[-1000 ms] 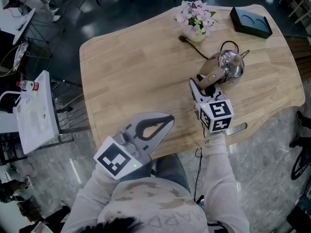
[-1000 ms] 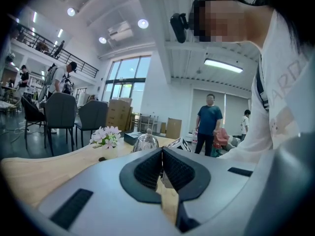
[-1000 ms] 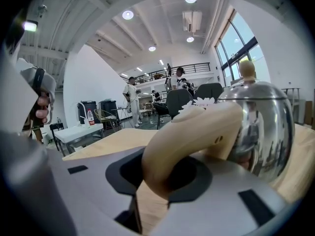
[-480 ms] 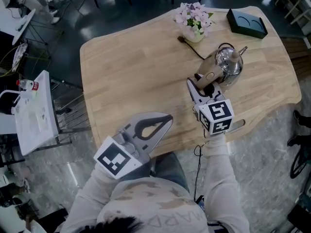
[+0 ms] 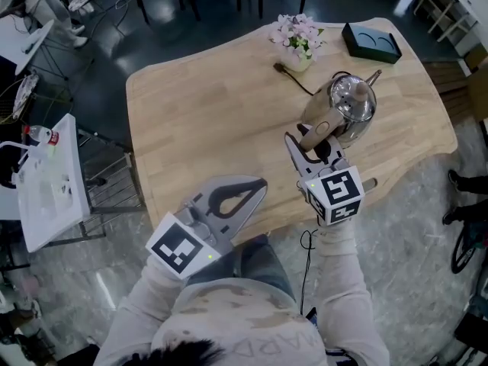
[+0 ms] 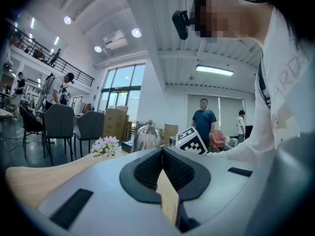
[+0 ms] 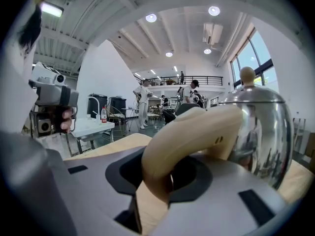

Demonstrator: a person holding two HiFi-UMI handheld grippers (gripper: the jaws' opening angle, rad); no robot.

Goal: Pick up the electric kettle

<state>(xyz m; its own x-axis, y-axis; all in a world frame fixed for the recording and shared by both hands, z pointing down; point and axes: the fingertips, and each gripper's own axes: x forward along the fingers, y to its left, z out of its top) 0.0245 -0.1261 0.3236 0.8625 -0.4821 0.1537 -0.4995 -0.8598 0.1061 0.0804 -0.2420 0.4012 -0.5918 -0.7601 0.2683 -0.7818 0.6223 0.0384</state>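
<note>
One electric kettle (image 5: 352,100) at the bench's (image 5: 198,113) 3 o'clock side; two grippers: right gripper (image 5: 309,145) jaws clamped on its tan handle (image 5: 316,131); left gripper (image 5: 258,187) jaws together, empty, at 7 o'clock; one flower vase (image 5: 296,38) at 12, one black tray (image 5: 371,43) at 1.

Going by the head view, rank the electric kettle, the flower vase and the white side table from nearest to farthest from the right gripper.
1. Electric kettle: handle clamped in the right gripper.
2. Flower vase: at the far edge of the wooden table.
3. White side table: on the floor, far left.
</note>
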